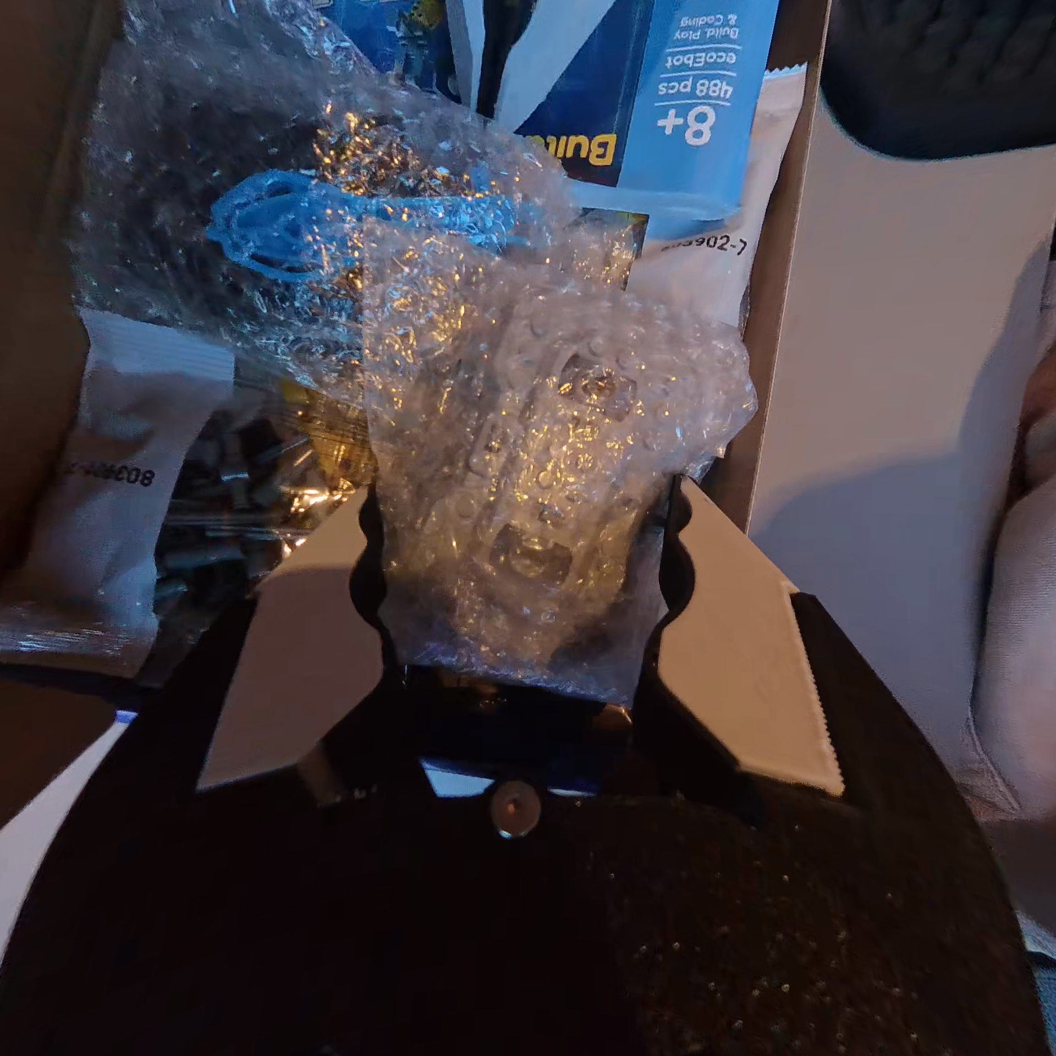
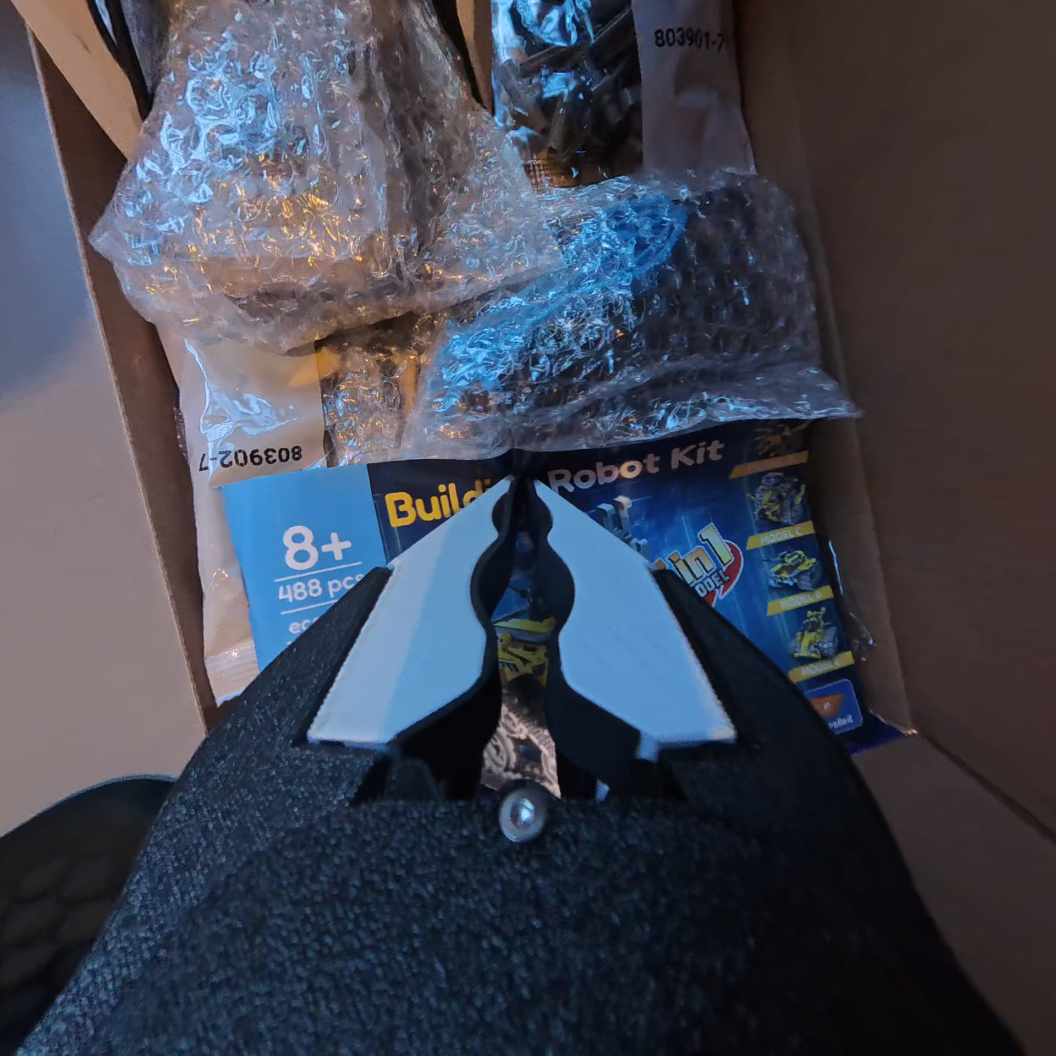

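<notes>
Your left gripper [image 1: 517, 571] pinches a crinkled clear bubble-wrap bundle holding a grey plastic part [image 1: 548, 457], lifted over the brown cardboard box [image 1: 771, 400]. Your right gripper [image 2: 523, 486], tips pressed together, apparently nips the second bubble-wrap bundle [image 2: 628, 320] above the blue printed booklet [image 2: 297, 548], beside sealed parts bags [image 2: 246, 411].

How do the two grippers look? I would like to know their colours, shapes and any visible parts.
Both look alike. The left gripper and the right gripper each have a black, grainy-textured body that widens toward the camera, with a small silver screw head at its centre. Each carries two white wedge-shaped fingers that taper toward the tips, lined inside with black wavy pads. No cables, markings or sleeves show.
</notes>
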{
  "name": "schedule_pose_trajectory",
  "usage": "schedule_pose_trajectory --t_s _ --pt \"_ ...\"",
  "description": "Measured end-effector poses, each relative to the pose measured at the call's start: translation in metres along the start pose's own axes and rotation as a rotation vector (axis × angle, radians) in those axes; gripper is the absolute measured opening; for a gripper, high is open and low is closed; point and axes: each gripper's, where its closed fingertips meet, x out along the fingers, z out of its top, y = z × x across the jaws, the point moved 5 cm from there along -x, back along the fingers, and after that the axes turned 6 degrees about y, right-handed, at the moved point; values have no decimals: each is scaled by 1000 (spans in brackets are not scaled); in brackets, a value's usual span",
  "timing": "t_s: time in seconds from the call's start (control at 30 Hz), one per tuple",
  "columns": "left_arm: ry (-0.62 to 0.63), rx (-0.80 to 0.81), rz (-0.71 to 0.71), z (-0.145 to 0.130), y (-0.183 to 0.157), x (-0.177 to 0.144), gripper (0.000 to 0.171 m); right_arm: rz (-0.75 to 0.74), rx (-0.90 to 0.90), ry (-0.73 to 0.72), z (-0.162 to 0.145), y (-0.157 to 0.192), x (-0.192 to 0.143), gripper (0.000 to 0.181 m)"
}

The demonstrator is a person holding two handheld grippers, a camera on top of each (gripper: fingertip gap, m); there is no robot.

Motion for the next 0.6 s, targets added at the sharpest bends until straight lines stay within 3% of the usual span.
schedule_pose_trajectory --t_s 0.17,0.33,0.43,0.6 --pt "-84 -19 44 0 2 -19 81 -130 12 -49 1 -5 -14 24" --pt "-253 -161 138 -13 18 -61 68 -118 43 -173 -1 -3 -44 24" --pt "-357 -268 227 -17 28 -80 65 -103 46 -184 -3 0 -43 24" --pt "-429 -422 298 -7 43 -77 63 -159 22 -242 14 -1 -33 24"
